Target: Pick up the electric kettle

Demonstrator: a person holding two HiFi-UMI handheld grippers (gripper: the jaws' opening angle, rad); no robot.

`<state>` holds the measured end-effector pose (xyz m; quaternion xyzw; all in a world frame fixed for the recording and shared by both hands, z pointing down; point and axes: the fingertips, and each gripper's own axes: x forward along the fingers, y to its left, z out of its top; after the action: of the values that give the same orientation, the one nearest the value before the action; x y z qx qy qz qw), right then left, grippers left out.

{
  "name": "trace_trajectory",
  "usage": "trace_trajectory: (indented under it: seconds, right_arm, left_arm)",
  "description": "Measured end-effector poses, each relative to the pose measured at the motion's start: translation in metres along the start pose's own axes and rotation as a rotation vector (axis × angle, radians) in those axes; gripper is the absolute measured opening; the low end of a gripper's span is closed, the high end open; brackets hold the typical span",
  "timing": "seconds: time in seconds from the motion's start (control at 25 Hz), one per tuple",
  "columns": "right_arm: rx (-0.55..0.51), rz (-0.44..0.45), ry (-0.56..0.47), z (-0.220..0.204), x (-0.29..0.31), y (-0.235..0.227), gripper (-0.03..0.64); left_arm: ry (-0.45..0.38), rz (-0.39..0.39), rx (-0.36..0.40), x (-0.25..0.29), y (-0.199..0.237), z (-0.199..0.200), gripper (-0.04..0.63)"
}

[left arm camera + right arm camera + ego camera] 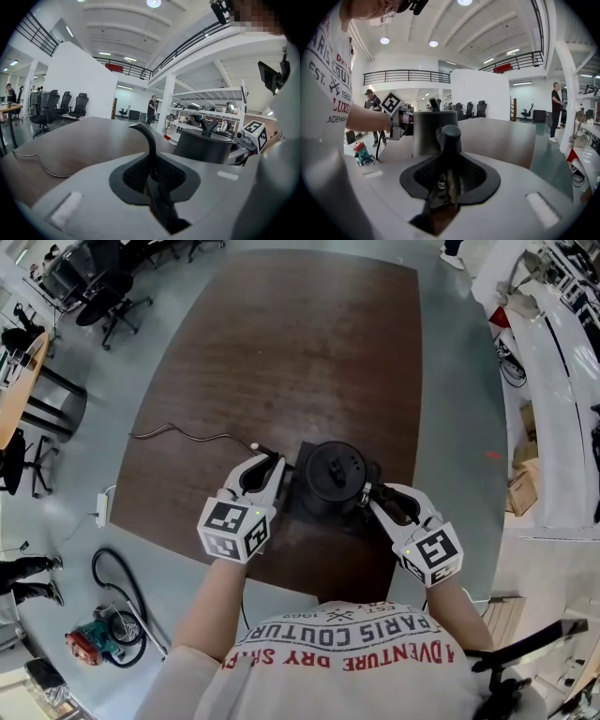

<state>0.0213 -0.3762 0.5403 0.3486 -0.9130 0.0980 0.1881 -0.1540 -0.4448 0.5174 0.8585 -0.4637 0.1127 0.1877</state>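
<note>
The black electric kettle (334,472) stands on the dark brown table (281,352), close to its near edge, on a flat black base (302,501). My left gripper (278,465) is at the kettle's left and is shut on a thin, curved black piece (149,140), which looks like the edge of that base. In the left gripper view the kettle (206,146) stands to the right. My right gripper (368,495) is at the kettle's right, with its pads closed on the round-topped black handle (449,140). The kettle body (433,131) rises just behind it.
A thin cable (178,433) runs across the table from the left to the kettle's base. On the floor at left lie a white power strip (101,507), a black hose and a red and teal machine (98,636). Office chairs (108,296) stand at far left.
</note>
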Motion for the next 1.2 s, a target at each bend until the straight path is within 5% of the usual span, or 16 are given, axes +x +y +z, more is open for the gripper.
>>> trace_trajectory:
  seconds: [0.48,1.2]
  right_arm:
    - [-0.007,-0.034,-0.074,0.028,-0.009,-0.012,0.106]
    - [-0.051,-0.039,-0.158,0.053,-0.089,0.054,0.106]
  left_arm:
    - [-0.044,0.006,-0.031,-0.009,-0.005,0.019,0.035]
    - [-0.110,-0.007,0.003,-0.100,-0.066,0.031,0.035]
